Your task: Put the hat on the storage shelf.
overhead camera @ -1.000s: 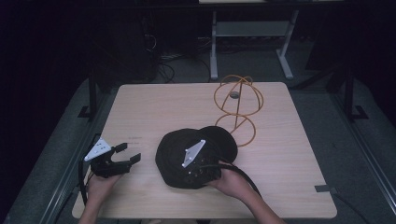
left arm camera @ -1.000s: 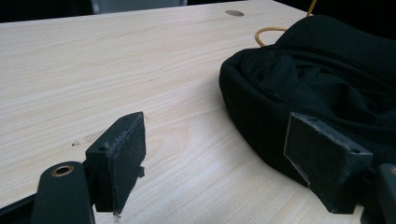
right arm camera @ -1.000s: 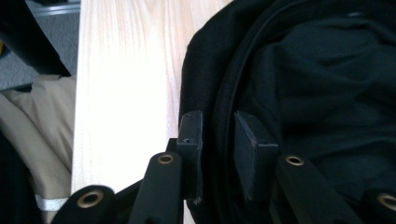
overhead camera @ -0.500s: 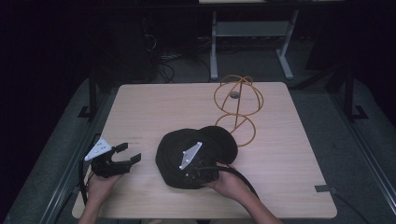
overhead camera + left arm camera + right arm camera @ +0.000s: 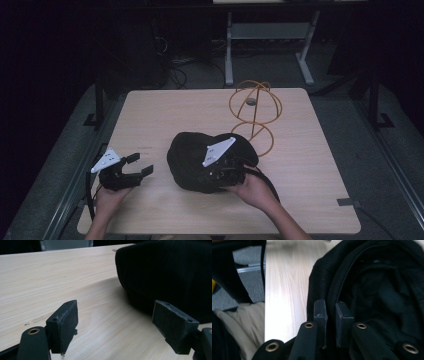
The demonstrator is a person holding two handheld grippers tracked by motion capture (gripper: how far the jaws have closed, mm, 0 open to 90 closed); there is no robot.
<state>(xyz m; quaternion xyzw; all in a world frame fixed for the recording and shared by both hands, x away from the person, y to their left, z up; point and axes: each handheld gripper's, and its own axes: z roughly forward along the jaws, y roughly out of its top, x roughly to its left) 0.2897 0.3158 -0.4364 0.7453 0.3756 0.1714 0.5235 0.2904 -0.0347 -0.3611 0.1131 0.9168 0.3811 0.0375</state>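
Note:
A black cap (image 5: 190,160) lies on the wooden table (image 5: 165,115), near its front middle. My right gripper (image 5: 216,172) is at the cap's near right side, shut on the cap's edge. In the right gripper view the two pads (image 5: 320,311) pinch the black rim of the cap (image 5: 374,290), whose inside faces the camera. My left gripper (image 5: 141,164) rests low at the table's front left, open, with nothing between its fingers. In the left gripper view its pads (image 5: 63,322) stand wide apart and the cap (image 5: 162,272) sits ahead to the right.
An orange wire stand (image 5: 255,110), a round cage on a ring base, stands behind and to the right of the cap. Bare wood stretches across the table's back left. Dark floor, cables and a desk frame lie beyond the far edge.
My right gripper has risen a little and taken the cap's near edge up with it. The left gripper has stayed where it was.

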